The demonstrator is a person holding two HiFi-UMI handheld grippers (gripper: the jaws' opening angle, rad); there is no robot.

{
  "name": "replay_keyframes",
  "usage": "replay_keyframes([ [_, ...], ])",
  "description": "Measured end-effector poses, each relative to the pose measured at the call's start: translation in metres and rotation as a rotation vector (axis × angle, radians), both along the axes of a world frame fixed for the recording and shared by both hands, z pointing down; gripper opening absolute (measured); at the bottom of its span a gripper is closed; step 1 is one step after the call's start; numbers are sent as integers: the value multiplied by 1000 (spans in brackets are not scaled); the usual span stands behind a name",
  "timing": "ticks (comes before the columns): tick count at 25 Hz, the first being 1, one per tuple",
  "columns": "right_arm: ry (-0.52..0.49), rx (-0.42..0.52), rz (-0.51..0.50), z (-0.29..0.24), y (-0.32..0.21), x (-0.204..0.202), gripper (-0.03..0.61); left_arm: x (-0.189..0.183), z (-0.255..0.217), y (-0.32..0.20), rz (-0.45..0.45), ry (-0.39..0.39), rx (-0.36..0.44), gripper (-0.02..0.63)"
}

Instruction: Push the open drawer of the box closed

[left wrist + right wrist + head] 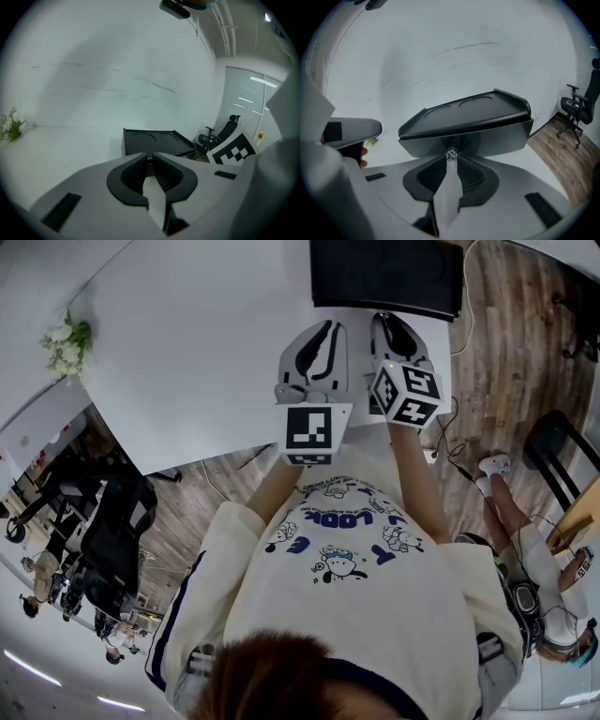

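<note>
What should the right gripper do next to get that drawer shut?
Probably push straight forward. The right gripper is closed on the small knob of the drawer, whose front seems to stand slightly out from the box, so a short, level push should seat it.

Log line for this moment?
left gripper: shut, empty | right gripper: shut on knob of drawer | box: ahead of both grippers

Box (pixel 385 277) on table (pixel 187 362), flowers (pixel 66 343) leftward
</note>
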State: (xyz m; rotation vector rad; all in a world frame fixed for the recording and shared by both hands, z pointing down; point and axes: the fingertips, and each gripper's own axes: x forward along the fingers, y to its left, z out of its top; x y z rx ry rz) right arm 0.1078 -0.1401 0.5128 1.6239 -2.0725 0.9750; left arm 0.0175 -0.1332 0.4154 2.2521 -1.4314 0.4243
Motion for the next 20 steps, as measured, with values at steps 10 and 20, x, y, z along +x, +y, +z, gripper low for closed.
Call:
replay_keyframes([
  [10,-3,0,-4,-1,-9,0,85,-3,2,-4,-12,-5,-8,43],
  [20,-8,6,-14,1,-14,-3,86,-6,4,-4,-19,0,-12,43],
])
